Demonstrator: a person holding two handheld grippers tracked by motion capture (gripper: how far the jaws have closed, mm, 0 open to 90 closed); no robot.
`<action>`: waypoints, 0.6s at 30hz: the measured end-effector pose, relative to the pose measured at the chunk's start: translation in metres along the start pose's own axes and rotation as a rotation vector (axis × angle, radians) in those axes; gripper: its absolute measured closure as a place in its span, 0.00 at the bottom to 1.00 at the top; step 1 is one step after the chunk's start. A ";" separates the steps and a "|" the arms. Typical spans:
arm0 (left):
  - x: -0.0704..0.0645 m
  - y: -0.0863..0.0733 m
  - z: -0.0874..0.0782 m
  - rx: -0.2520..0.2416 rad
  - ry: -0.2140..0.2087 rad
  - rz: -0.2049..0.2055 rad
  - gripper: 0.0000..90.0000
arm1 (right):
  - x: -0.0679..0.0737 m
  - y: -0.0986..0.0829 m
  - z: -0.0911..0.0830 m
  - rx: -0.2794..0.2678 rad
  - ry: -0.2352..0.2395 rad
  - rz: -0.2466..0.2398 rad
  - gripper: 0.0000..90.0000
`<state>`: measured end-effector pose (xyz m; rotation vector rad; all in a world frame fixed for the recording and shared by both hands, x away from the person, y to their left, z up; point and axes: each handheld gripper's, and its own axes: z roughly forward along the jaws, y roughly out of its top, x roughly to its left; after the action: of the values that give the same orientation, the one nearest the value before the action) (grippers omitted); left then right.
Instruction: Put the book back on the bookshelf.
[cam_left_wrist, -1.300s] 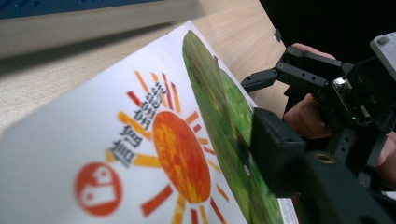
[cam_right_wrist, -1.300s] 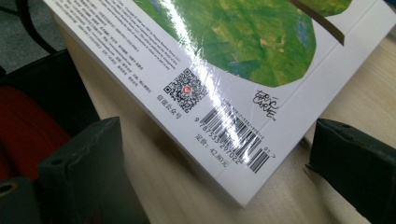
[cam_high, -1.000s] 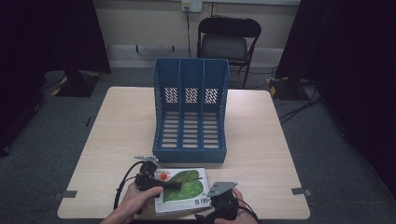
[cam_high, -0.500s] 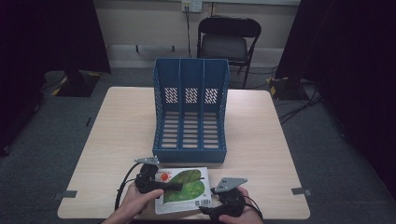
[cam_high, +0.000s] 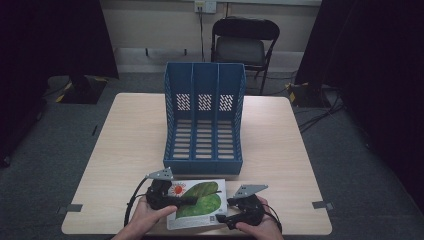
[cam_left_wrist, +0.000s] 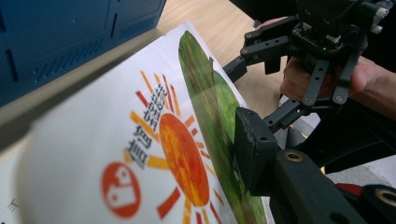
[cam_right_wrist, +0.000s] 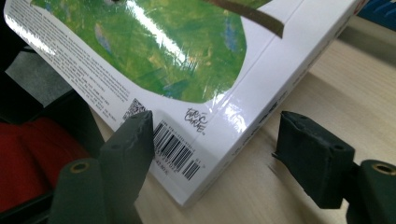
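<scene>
A picture book (cam_high: 200, 202) with a green leaf and an orange sun on its white cover lies near the table's front edge, lifted a little at its left side. My left gripper (cam_high: 186, 200) is shut on the book (cam_left_wrist: 140, 116). One pad (cam_left_wrist: 254, 149) presses on the cover and the other jaw is hidden beneath. My right gripper (cam_high: 226, 218) is open at the book's near right corner. In the right gripper view its jaws (cam_right_wrist: 219, 149) stand on either side of the barcode corner of the book (cam_right_wrist: 187, 56) without touching it.
A blue three-slot file rack (cam_high: 204, 120) stands in the middle of the wooden table (cam_high: 130, 140), just behind the book. A black folding chair (cam_high: 240, 45) stands beyond the table's far edge. The table's front edge is close under both hands.
My right gripper has shifted slightly to the right and settled at the book's corner. The left gripper keeps its hold and the book has barely moved.
</scene>
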<state>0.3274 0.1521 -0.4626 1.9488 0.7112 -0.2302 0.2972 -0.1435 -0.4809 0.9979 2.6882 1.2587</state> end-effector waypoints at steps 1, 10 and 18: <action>-0.002 0.001 0.001 -0.005 -0.001 0.010 0.80 | 0.000 0.000 0.000 0.002 0.004 0.002 0.33; -0.009 0.003 0.001 -0.007 0.009 0.071 0.81 | -0.006 0.000 -0.004 -0.013 0.000 0.002 0.32; -0.009 0.005 0.001 -0.003 0.012 0.076 0.81 | -0.012 0.003 0.002 -0.014 0.069 0.058 0.32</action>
<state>0.3228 0.1459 -0.4555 1.9717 0.6437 -0.1707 0.3091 -0.1471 -0.4832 1.0578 2.7157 1.3453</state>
